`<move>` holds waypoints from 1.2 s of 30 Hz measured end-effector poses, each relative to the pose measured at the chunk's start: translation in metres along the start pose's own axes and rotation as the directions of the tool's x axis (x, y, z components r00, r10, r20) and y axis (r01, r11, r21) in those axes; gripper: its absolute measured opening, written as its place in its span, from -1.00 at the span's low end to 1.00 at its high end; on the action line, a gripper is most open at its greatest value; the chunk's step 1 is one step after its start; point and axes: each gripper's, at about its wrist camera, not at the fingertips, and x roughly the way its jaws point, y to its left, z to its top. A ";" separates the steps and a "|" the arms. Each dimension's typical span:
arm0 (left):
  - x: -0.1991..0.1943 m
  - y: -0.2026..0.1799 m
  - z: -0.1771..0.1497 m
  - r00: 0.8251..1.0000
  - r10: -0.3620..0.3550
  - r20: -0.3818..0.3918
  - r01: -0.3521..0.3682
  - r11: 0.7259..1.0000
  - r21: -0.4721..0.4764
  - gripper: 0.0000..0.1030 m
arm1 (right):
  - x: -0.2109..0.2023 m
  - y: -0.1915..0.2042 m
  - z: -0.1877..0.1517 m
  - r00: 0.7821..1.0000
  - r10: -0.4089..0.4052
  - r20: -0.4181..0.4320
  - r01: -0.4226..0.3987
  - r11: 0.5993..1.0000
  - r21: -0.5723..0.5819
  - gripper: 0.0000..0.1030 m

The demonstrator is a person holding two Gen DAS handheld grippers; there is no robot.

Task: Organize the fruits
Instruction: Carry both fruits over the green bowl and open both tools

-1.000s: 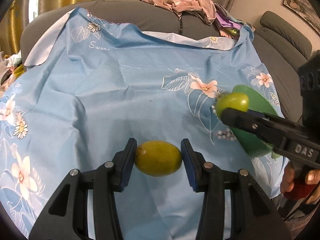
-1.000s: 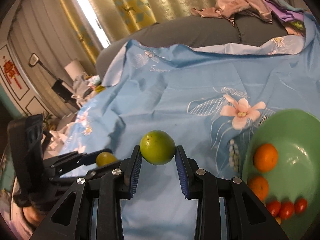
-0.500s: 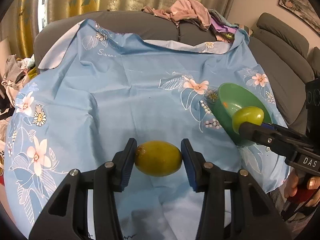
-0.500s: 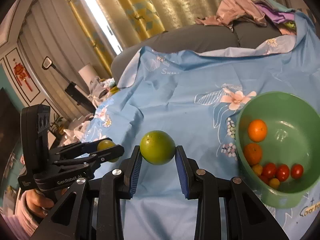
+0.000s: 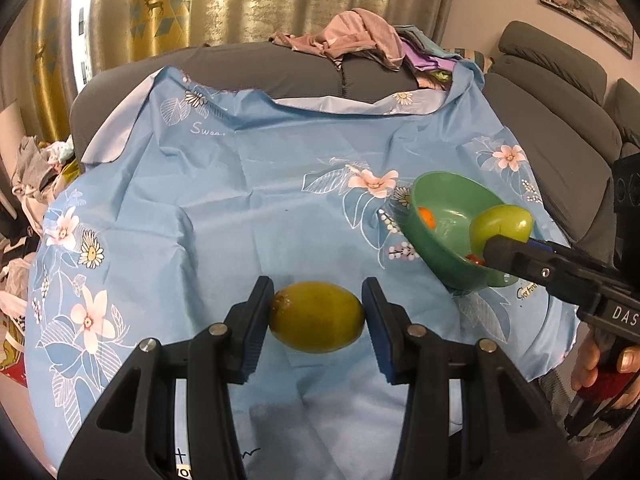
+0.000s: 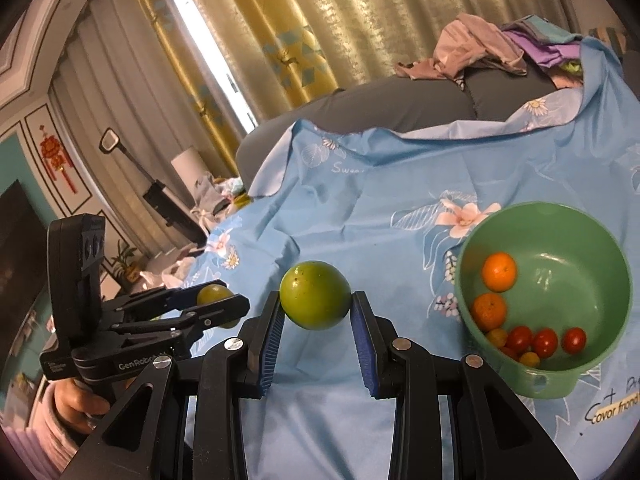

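My left gripper (image 5: 318,316) is shut on a yellow-green lemon (image 5: 317,317) and holds it above the blue flowered cloth (image 5: 240,200). My right gripper (image 6: 315,298) is shut on a round green lime (image 6: 315,294), held in the air left of the green bowl (image 6: 600,376). The bowl holds two oranges (image 6: 498,271) and several cherry tomatoes (image 6: 544,342). In the left wrist view the lime (image 5: 501,223) hangs over the near rim of the bowl (image 5: 436,196). The left gripper with the lemon (image 6: 214,295) shows at the left of the right wrist view.
The cloth covers a low table in front of a grey sofa (image 5: 304,76) piled with clothes (image 5: 356,40). Another grey sofa (image 5: 560,92) stands at the right. Bags and clutter (image 5: 36,168) lie on the floor at the left. Curtains hang behind.
Both grippers have risen and pulled back from the cloth with their fruit. The bowl now shows more fully, and the lime has moved toward it.
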 end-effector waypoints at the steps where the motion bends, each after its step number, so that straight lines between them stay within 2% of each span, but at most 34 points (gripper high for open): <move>1: 0.000 -0.003 0.001 1.000 0.000 0.001 0.000 1.000 0.006 -0.12 | -0.002 -0.002 0.000 1.000 0.000 0.004 0.000 1.000 0.004 -0.33; 16: 0.020 -0.045 0.025 0.999 -0.030 -0.016 0.031 0.995 0.099 -0.11 | -0.023 -0.035 0.002 0.998 -0.026 0.061 0.022 0.998 0.065 -0.33; 36: 0.071 -0.112 0.047 0.991 -0.103 -0.080 0.118 0.969 0.217 -0.11 | -0.042 -0.093 -0.004 0.988 -0.133 0.080 0.119 0.979 0.168 -0.33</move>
